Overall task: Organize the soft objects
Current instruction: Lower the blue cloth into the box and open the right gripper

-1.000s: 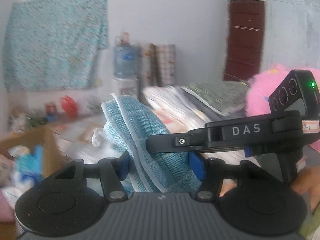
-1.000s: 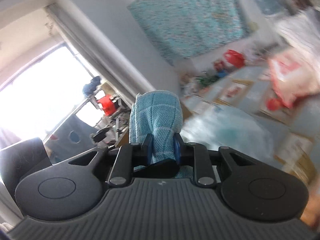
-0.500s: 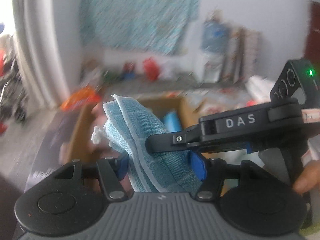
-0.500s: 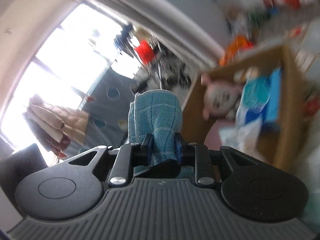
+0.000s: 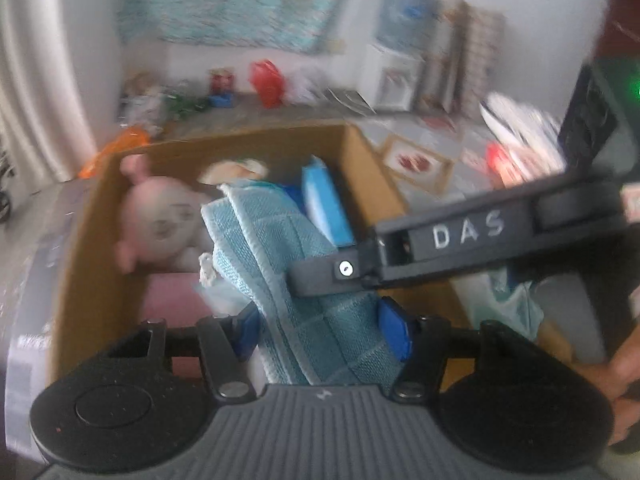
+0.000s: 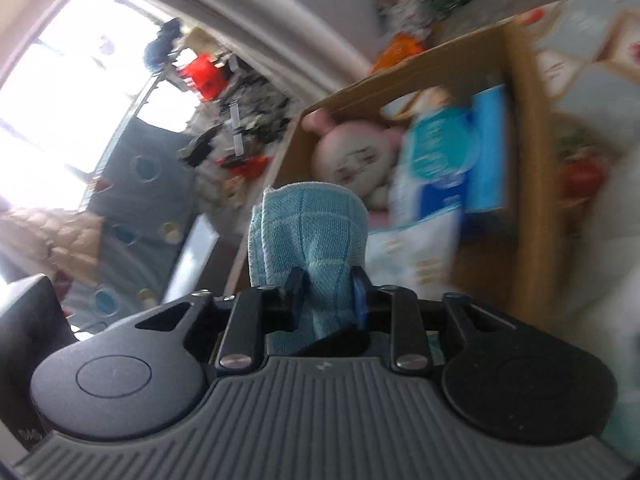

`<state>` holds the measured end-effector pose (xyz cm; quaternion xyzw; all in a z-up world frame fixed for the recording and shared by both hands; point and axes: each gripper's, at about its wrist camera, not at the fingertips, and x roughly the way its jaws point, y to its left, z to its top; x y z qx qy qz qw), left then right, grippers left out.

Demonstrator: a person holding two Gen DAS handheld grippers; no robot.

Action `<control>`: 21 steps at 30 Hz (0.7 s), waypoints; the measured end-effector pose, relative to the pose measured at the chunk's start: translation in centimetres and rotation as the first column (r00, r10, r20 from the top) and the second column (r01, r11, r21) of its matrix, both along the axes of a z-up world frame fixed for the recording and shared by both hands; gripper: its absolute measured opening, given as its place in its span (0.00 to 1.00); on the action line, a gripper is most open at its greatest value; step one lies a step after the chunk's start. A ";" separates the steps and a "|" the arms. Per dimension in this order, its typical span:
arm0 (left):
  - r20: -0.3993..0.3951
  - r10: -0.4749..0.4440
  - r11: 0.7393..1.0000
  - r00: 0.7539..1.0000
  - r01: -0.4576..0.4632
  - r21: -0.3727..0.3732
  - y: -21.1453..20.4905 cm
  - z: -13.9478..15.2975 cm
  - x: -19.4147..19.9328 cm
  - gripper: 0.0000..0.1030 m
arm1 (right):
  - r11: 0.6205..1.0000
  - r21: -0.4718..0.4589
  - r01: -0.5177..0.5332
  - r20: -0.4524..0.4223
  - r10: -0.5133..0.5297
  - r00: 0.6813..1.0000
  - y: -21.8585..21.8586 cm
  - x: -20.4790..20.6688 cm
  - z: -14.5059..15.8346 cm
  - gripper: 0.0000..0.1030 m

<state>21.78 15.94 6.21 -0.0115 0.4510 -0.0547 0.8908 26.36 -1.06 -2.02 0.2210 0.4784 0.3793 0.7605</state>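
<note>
Now both grippers hold blue towel (image 5: 296, 300) over cardboard box (image 5: 360, 152): left gripper (image 5: 324, 330) clamps it, right gripper (image 6: 326, 294) jaws just opening, pads still touching cloth.

Patterned floor with an open box standing on it

An open brown cardboard box (image 5: 362, 152) stands on the grey floor with framed red-motif tiles (image 5: 416, 160). A crumpled orange bag (image 5: 120, 146) lies at the box's 10 o'clock corner. At 12 o'clock, along the wall, are a red bag (image 5: 267, 82), a small blue-and-red toy (image 5: 222, 84) and blurred green clutter (image 5: 182, 104); a white cabinet (image 5: 394, 78) is at 1 o'clock.
</note>
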 end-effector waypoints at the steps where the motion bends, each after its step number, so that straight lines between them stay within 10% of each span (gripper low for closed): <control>1: -0.025 -0.017 1.000 1.000 0.017 0.008 -0.6 -0.7 0.7 0.60 | 1.000 -0.022 0.022 0.012 -0.022 1.000 -0.7 0.2 0.1 0.39; 10: -0.123 -0.021 0.998 0.992 0.028 0.062 -1.9 -4.5 4.6 0.48 | 0.993 0.074 0.089 0.131 -0.098 0.986 -7.1 -0.1 2.3 0.53; 21: -0.148 -0.001 0.987 0.989 0.025 0.159 -3.5 -6.4 7.6 0.44 | 0.968 0.174 0.182 0.081 -0.198 0.977 -16.5 -2.1 -0.2 0.55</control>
